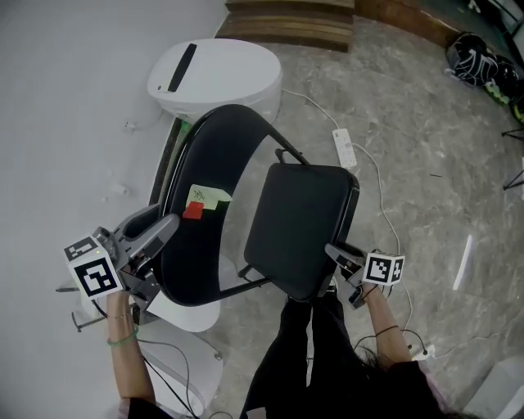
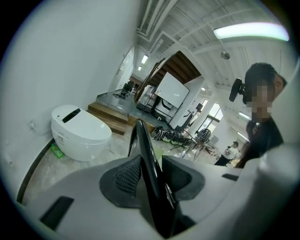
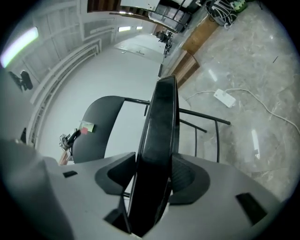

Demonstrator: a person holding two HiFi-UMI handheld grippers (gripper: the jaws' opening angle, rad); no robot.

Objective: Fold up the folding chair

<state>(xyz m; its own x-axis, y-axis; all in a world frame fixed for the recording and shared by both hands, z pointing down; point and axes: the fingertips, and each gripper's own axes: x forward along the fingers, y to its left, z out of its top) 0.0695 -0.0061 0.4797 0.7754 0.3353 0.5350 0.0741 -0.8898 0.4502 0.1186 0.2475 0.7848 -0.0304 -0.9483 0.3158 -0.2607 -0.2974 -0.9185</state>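
Note:
The black folding chair is off the floor and tilted. In the head view its curved backrest (image 1: 213, 204) is on the left, with a green and a red sticky note (image 1: 203, 200) on it, and its seat (image 1: 299, 225) is on the right. My left gripper (image 1: 168, 231) is shut on the backrest's edge (image 2: 144, 154), which stands thin and upright between its pads (image 2: 125, 177). My right gripper (image 1: 337, 255) is shut on the seat's front edge (image 3: 159, 136), and both pads (image 3: 183, 176) press on it. The backrest (image 3: 96, 126) and the frame bars (image 3: 206, 124) show beyond the seat.
A white toilet (image 1: 214, 78) stands just behind the chair by the wall. A white power strip (image 1: 345, 147) and its cable lie on the stone floor to the right. Wooden steps (image 1: 286, 24) run along the back. A bag (image 1: 475, 61) lies at the far right.

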